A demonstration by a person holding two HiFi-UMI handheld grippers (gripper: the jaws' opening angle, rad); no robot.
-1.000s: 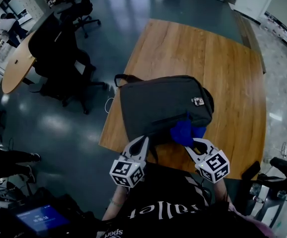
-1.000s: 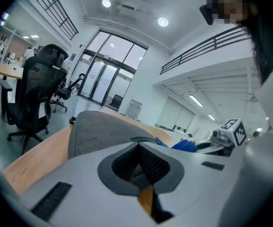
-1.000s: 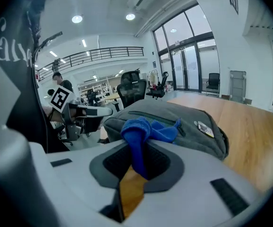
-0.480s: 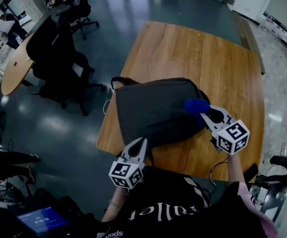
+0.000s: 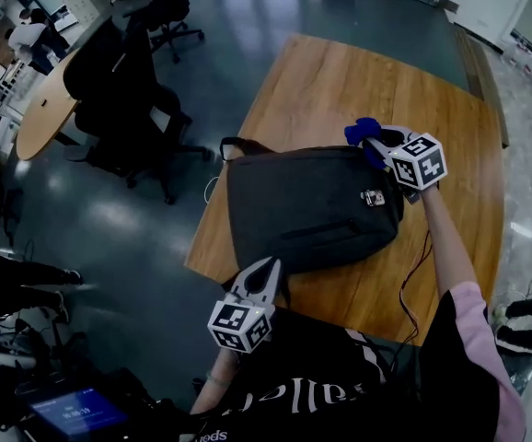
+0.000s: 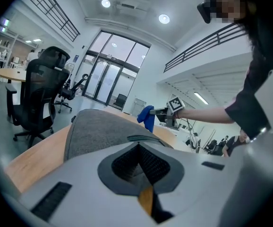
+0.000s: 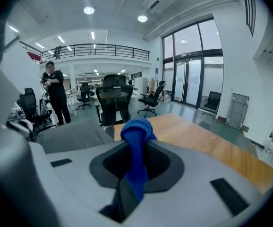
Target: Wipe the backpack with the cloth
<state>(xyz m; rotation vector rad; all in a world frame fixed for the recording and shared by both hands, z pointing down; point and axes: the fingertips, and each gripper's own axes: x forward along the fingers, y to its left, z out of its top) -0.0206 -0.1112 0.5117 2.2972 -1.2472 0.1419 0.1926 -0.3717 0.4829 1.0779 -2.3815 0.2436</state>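
Note:
A dark grey backpack (image 5: pixel 312 208) lies flat on the wooden table (image 5: pixel 432 109); it also shows as a grey hump (image 6: pixel 94 129) in the left gripper view. My right gripper (image 5: pixel 372 141) hovers over the backpack's far right corner, shut on a blue cloth (image 5: pixel 362 131) that sticks out between its jaws (image 7: pixel 135 141). The same cloth (image 6: pixel 147 118) hangs in the air in the left gripper view. My left gripper (image 5: pixel 264 270) rests at the backpack's near edge, jaws closed together with nothing seen between them.
Black office chairs (image 5: pixel 128 90) stand on the floor left of the table, beside a round wooden table (image 5: pixel 45 118). A cable (image 5: pixel 415 274) trails across the table's right side. A person (image 7: pixel 56 91) stands in the background of the right gripper view.
My right gripper has carried the blue cloth from the backpack's near edge across to its far right corner. The left gripper has stayed at the near edge.

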